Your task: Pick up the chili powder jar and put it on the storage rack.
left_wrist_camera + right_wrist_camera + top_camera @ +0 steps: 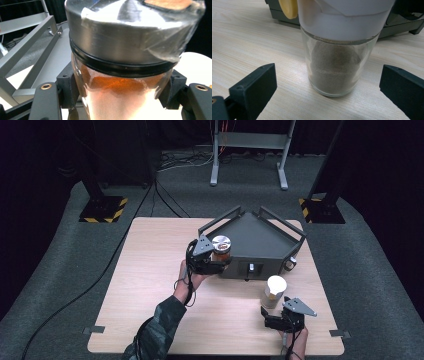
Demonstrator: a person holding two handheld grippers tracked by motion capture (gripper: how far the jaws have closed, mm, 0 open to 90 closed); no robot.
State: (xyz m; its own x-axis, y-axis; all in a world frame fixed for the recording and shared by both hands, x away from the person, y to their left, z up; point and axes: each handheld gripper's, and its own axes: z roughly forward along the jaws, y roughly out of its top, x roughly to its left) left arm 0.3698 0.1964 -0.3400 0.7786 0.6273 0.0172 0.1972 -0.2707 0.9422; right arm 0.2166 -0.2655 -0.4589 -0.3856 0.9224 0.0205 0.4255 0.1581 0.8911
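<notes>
The spice jar (221, 248) with the silver lid and orange powder sits clenched in your left hand-held gripper (216, 261), lifted off the tabletop (150, 285) at the near left corner of the dark metal tray (260, 237). In the left gripper view, both black jaws press the jar's (120, 75) glass sides just under the lid. Your right hand-held gripper (274, 316) rests released near the tabletop's front edge. Its jaws stand wide on either side of the white-capped jar (274, 291) of brownish powder, clear of the glass. That jar (337, 57) stands upright on the wood, just in front of the tray.
</notes>
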